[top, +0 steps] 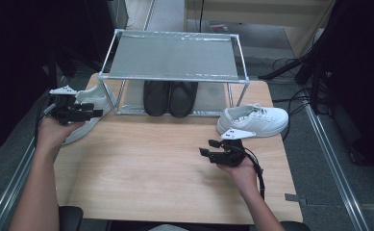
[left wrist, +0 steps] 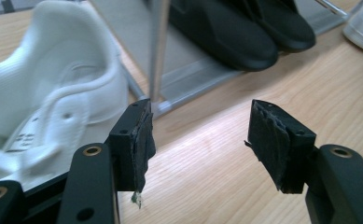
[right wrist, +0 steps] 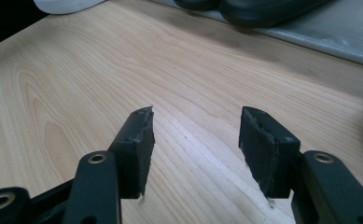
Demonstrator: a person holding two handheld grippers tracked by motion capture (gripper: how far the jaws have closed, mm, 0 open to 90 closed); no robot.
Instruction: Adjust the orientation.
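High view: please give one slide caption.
Two open claws, left near a white sneaker, over a wooden table.

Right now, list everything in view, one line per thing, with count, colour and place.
sneakers: two, white; one at the table's left edge by the left gripper, one on the right beside the rack
slippers: one pair, black, on the rack's bottom shelf
rack: one, silver metal, two shelves, at the table's far side, top shelf bare
table: one, light wood
cables: several, black, on the floor at far right
left gripper: one, black, open, close to the left sneaker
right gripper: one, black, open, above bare wood
hands: two, each holding a gripper
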